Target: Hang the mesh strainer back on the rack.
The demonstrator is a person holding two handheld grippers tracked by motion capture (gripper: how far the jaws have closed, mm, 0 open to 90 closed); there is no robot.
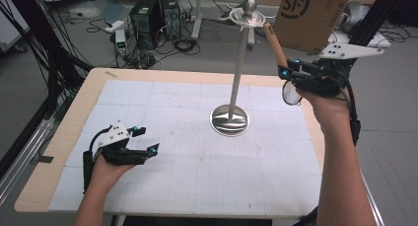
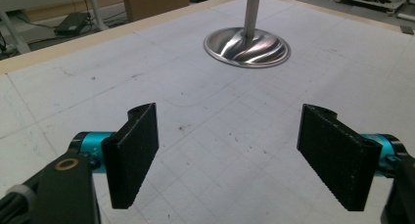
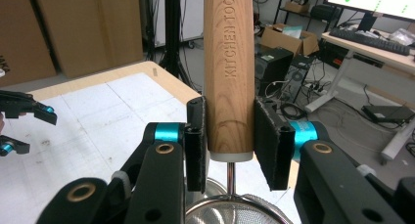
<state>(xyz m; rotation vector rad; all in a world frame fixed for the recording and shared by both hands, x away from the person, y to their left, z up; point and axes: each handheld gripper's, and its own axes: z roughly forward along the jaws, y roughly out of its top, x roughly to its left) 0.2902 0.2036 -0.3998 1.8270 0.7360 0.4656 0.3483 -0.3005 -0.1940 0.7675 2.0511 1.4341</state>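
Note:
My right gripper (image 1: 287,69) is raised at the table's far right, shut on the wooden handle (image 3: 229,72) of a small metal strainer (image 3: 235,212). That handle (image 1: 275,43) points up and back, stamped "KITCHEN TOOL", and the mesh bowl (image 1: 291,94) hangs below the jaws. A tall metal rack (image 1: 240,68) with hooks at its top (image 1: 248,15) stands on a round base (image 1: 229,120) at mid-table, left of the handle. My left gripper (image 1: 146,139) rests low at the front left, open, nothing between its pads (image 2: 133,153). The base (image 2: 247,47) lies ahead of it.
A white gridded mat (image 1: 177,152) covers the wooden table (image 1: 59,137). Behind the far edge are a cardboard box (image 1: 310,16), computer towers (image 1: 155,18) and loose cables on the floor. The left gripper (image 3: 24,119) appears far off in the right gripper view.

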